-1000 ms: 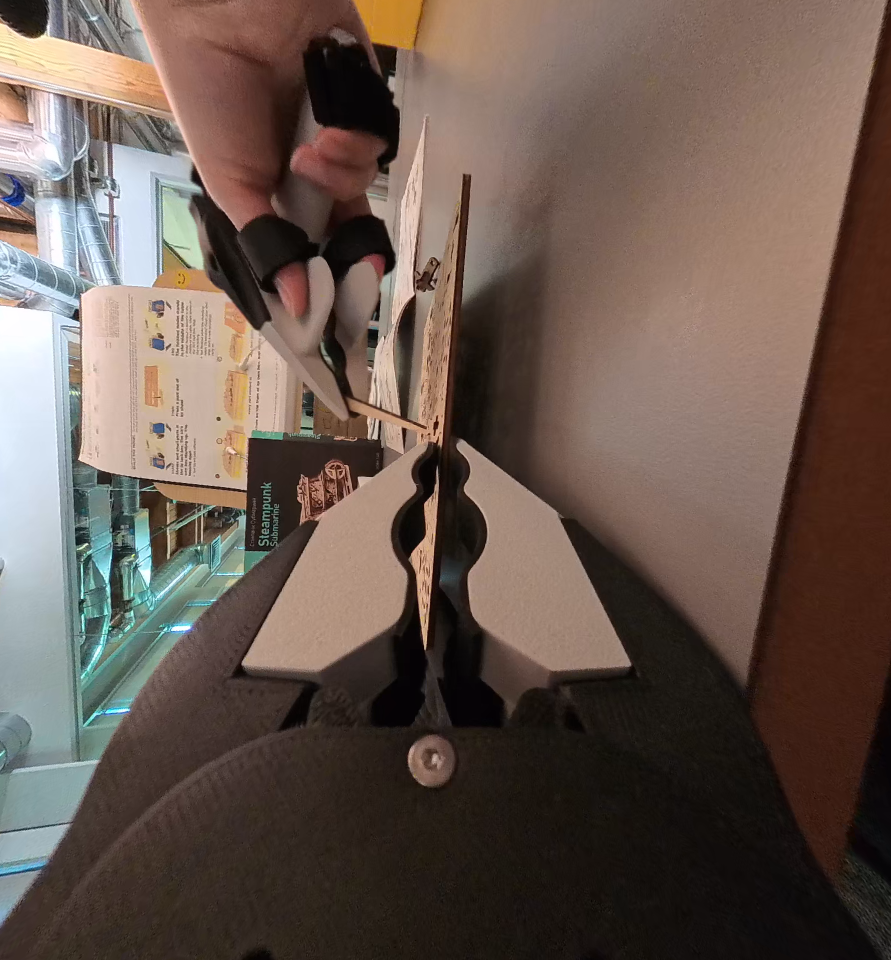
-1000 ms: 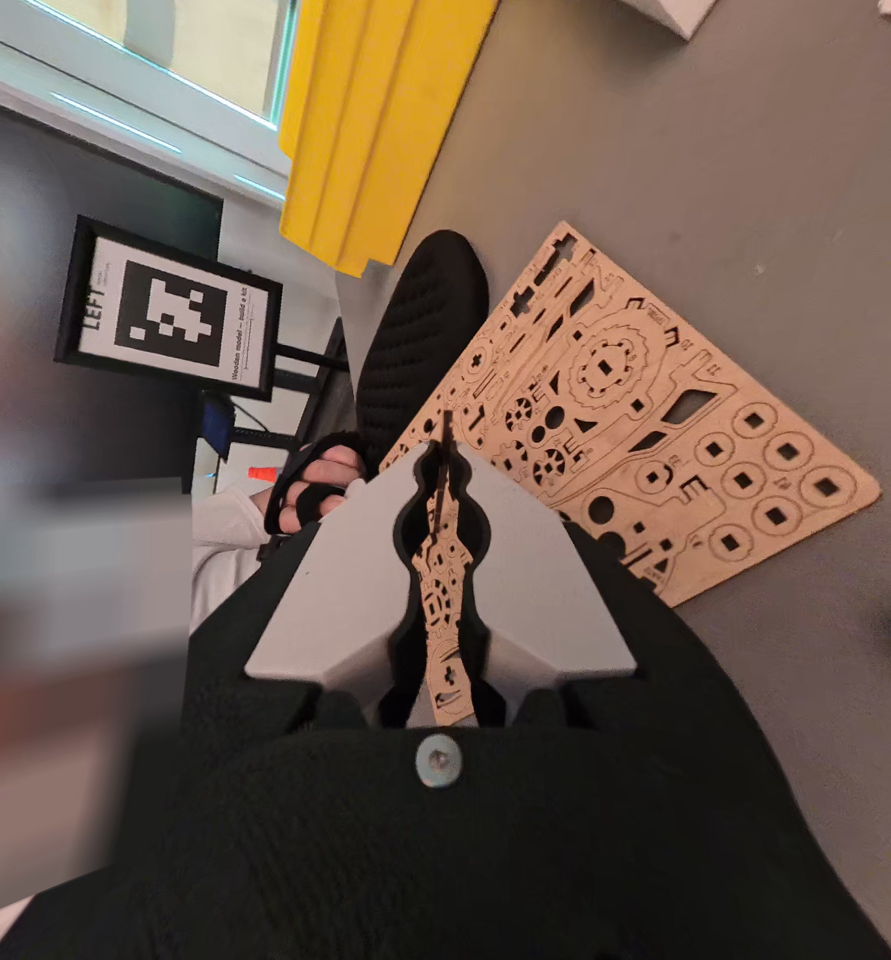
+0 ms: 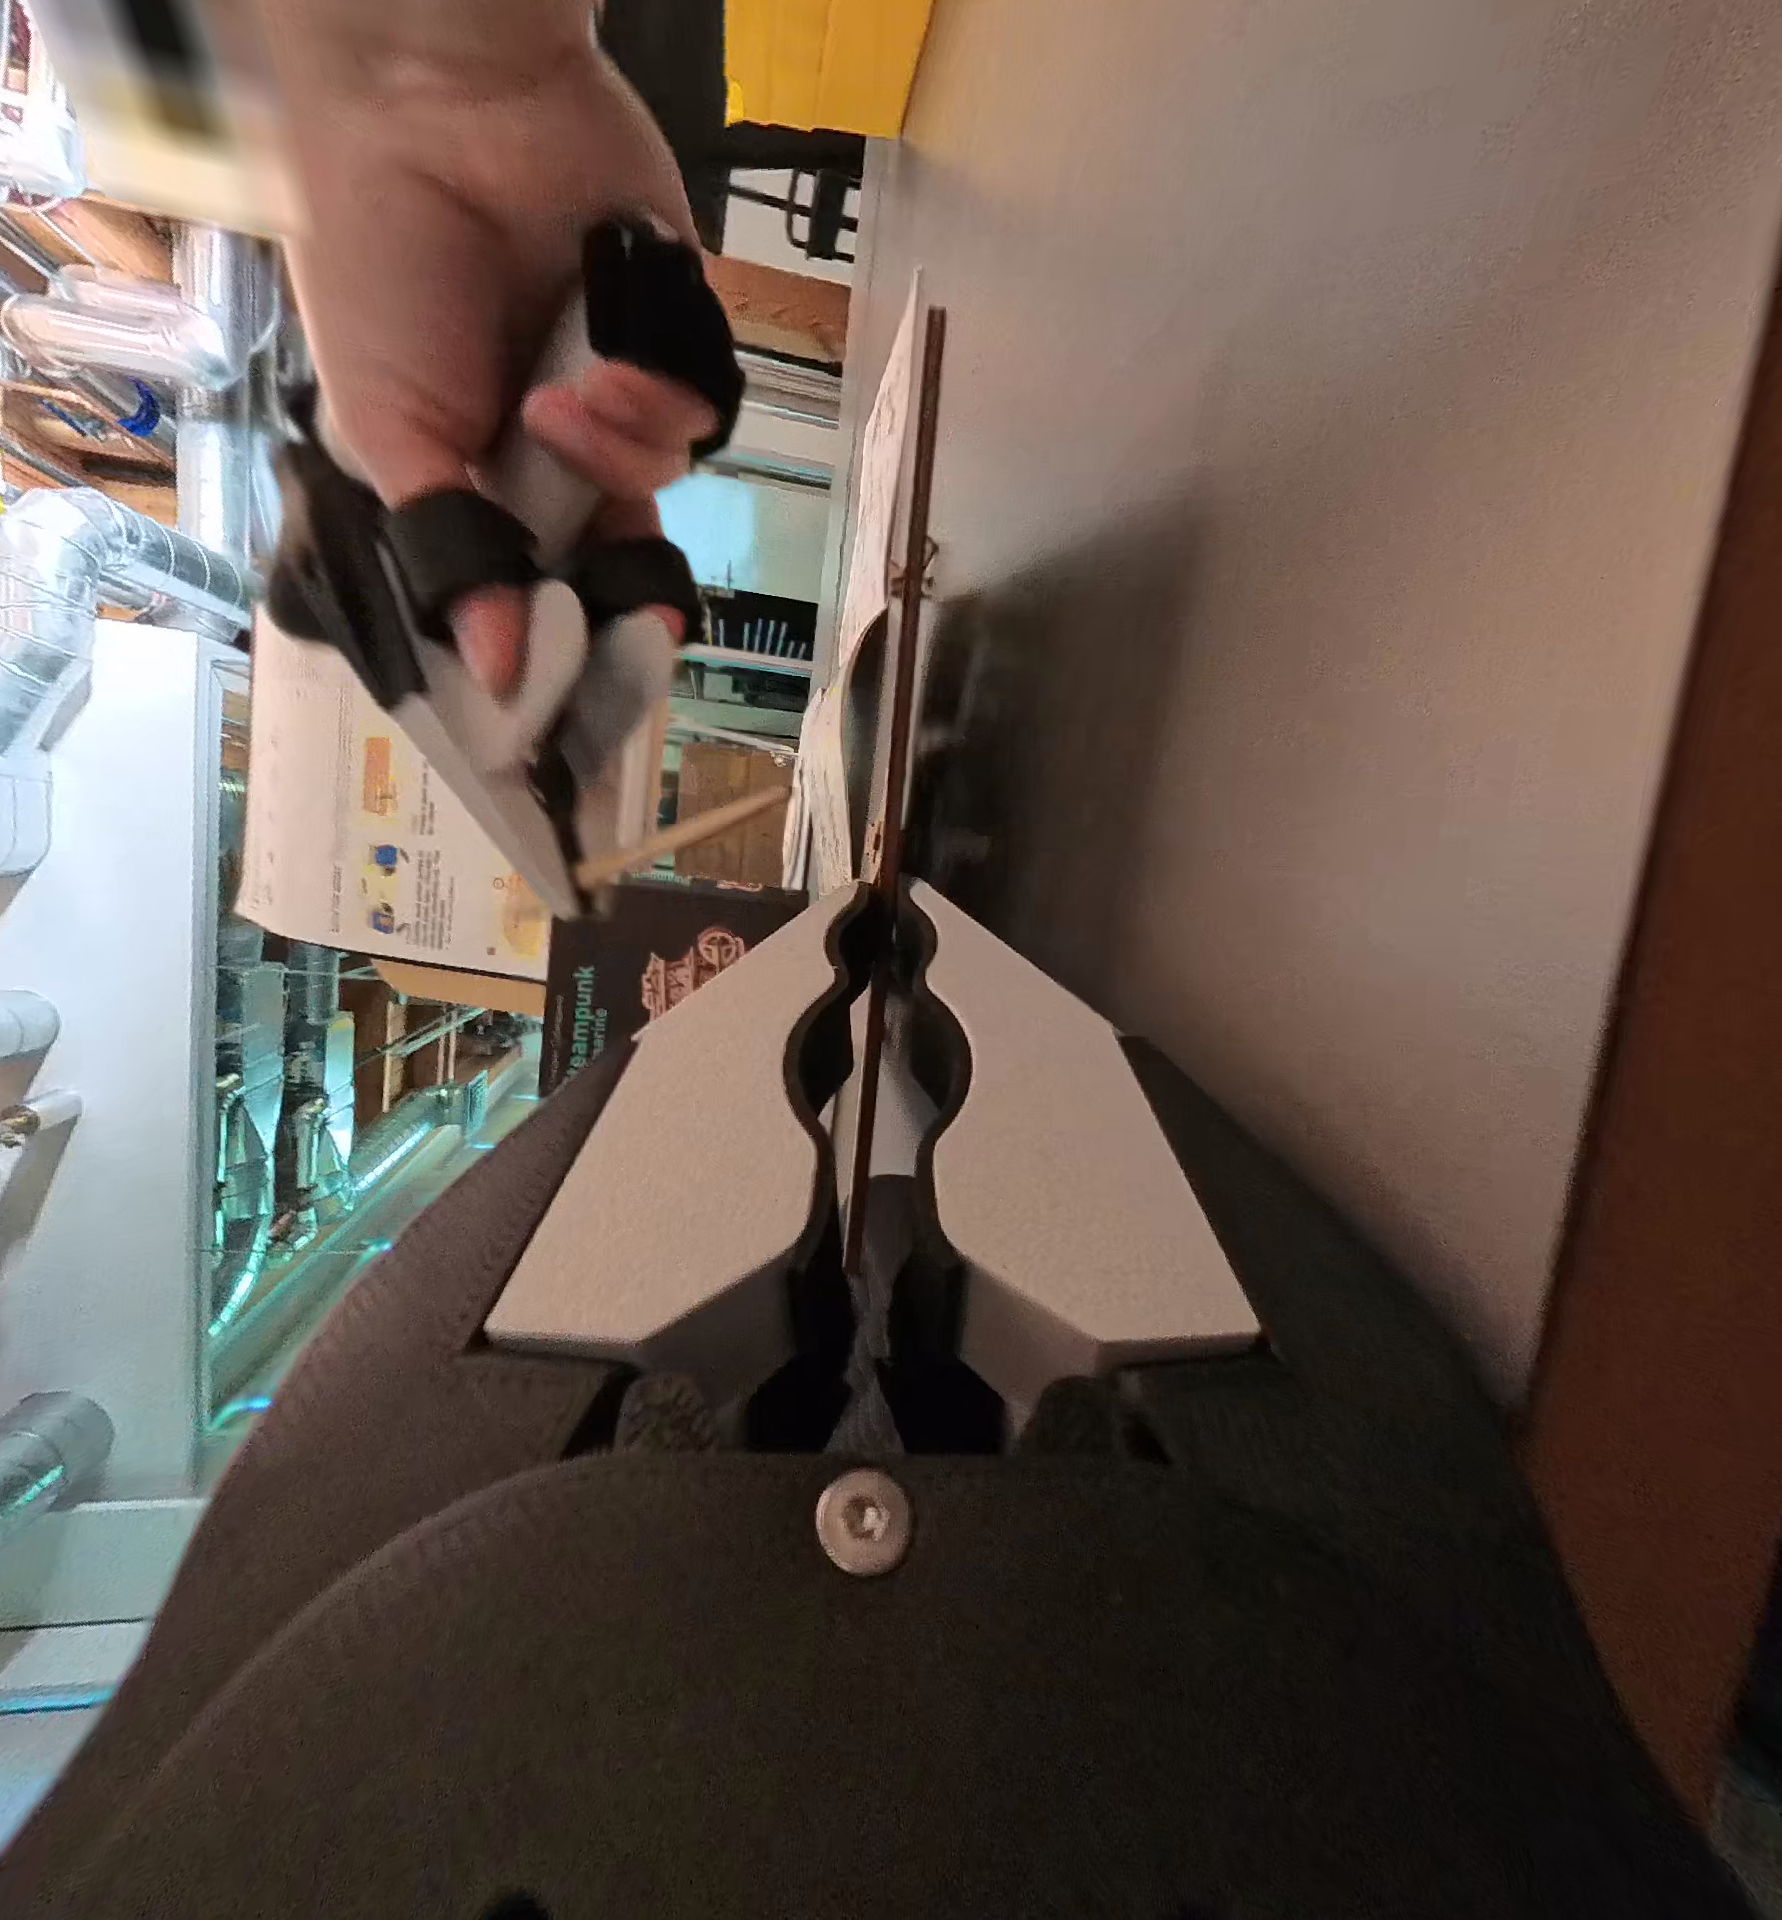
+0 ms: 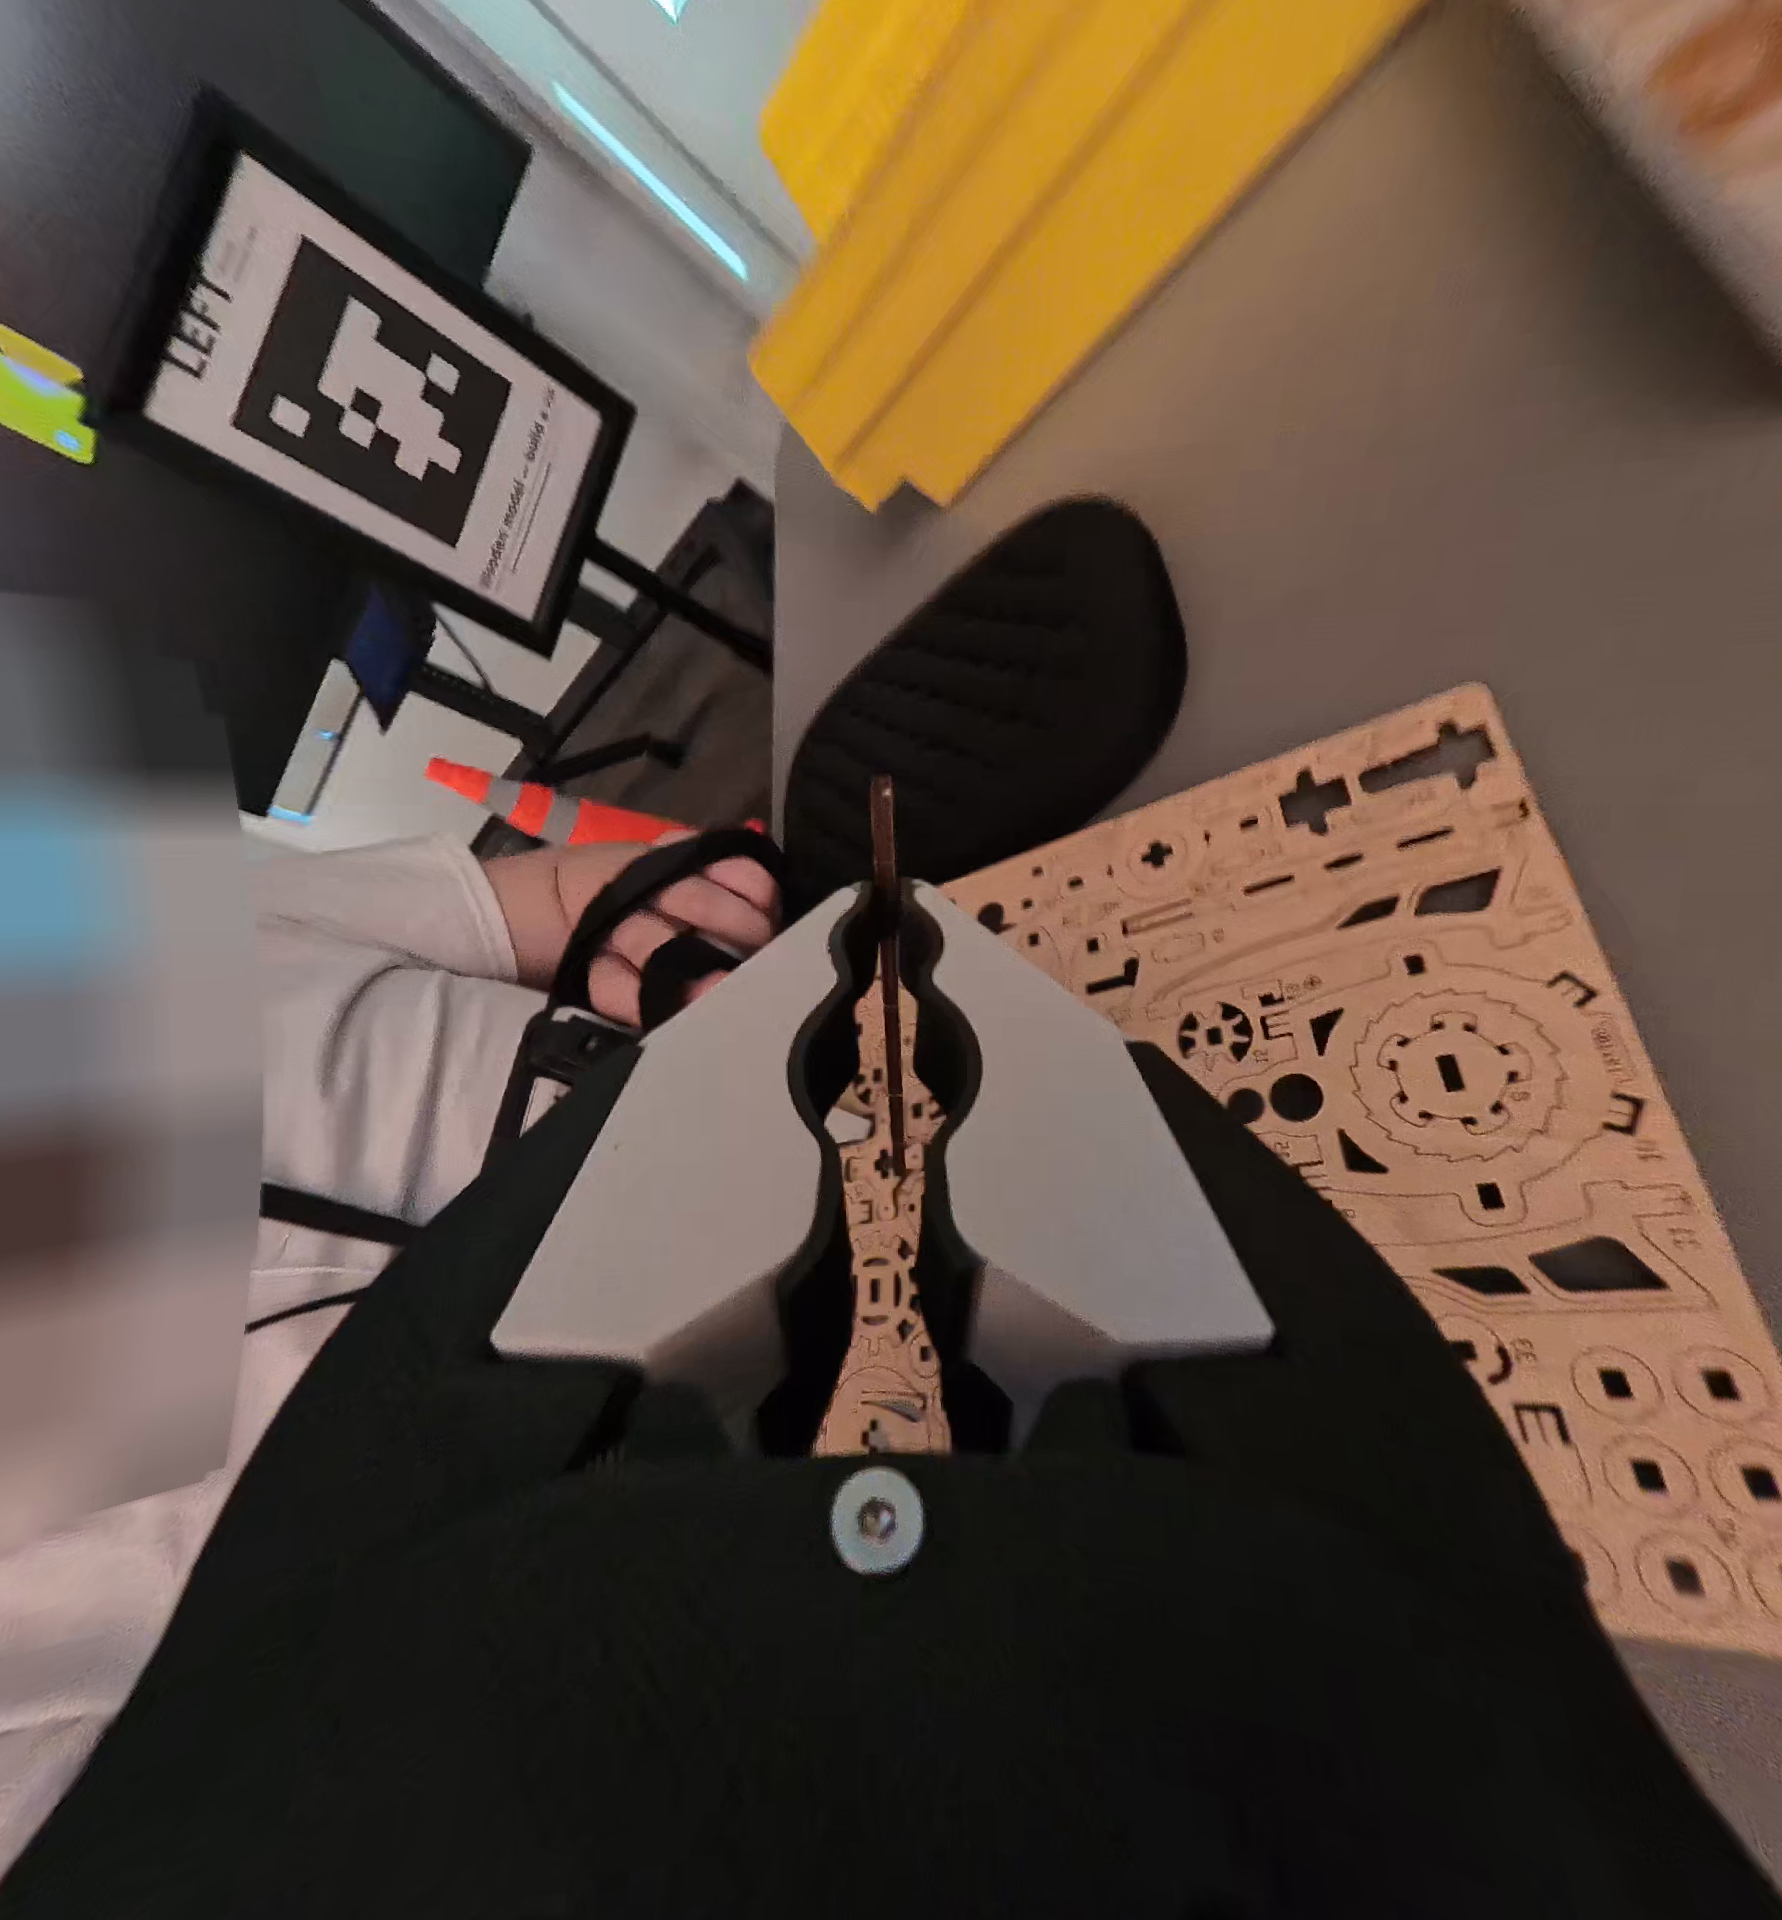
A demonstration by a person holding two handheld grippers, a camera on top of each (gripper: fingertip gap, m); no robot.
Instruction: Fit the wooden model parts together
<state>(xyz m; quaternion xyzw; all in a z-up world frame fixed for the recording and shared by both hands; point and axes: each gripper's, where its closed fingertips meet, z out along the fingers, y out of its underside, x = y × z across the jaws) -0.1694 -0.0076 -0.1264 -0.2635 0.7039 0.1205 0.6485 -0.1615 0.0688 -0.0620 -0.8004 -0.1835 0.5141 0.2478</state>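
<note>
Now the right gripper (image 3: 580, 894), pinching a thin wooden stick (image 3: 695, 831), has drawn back from the plywood sheet (image 3: 908, 644) clamped edge-on in the left gripper (image 3: 882, 904), so the stick isn't seated.

Looked like a workshop or lab space. Bare silver ventilation ducts (image 3: 56, 623) and exposed wooden beams (image 3: 87, 343) ran overhead. A black-framed sign with a square black-and-white marker (image 4: 367, 395) stood on a stand; an orange traffic cone with a grey band (image 4: 554, 810) lay nearby. Plain grey tabletop (image 4: 1438, 468), yellow corrugated panel (image 4: 1022, 208) at its edge.
</note>
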